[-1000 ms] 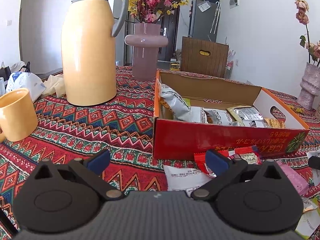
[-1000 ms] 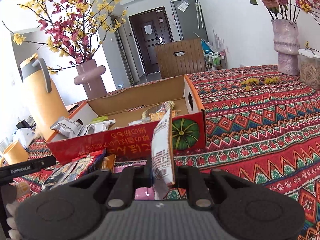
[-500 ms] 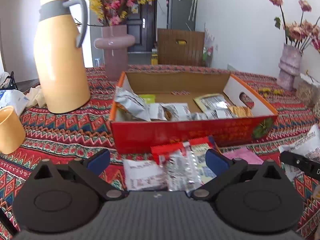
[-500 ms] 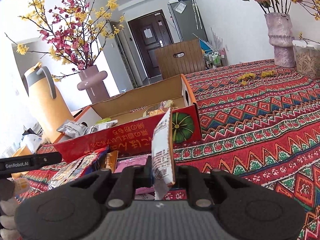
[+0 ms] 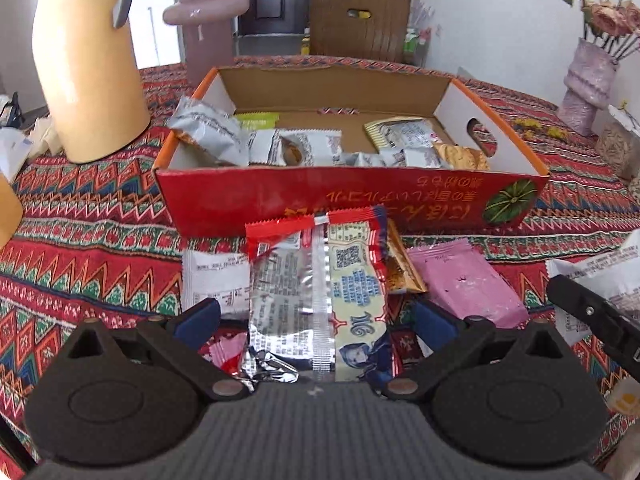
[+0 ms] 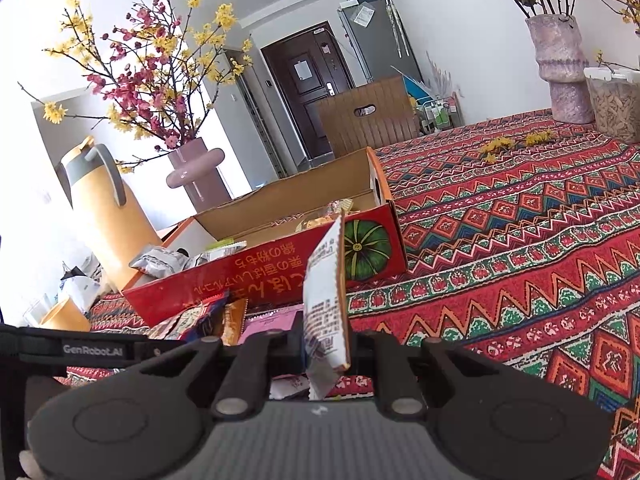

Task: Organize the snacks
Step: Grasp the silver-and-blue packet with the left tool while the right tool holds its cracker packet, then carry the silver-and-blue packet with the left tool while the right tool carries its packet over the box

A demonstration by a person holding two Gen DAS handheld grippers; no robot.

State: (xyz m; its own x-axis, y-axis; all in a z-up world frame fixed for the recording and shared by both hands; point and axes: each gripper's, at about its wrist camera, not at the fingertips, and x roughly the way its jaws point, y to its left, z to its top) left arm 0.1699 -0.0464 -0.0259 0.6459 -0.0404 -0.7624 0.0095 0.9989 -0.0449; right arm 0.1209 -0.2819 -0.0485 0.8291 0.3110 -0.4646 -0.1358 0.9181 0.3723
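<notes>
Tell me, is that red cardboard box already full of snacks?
Partly full. The red cardboard box holds silver and gold snack packets near its front wall; bare cardboard floor shows behind them.

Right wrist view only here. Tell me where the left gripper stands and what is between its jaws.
Observer: The left gripper is open. A red-edged silver packet lies between its pads, untouched, on the pile in front of the red box.
Operator: Name what lies under that packet.
Observer: A white packet lies partly under its left side.
Operator: Report the inside of the box.
Observer: Silver packets crowd its near side, and a strip along the far wall is bare.
</notes>
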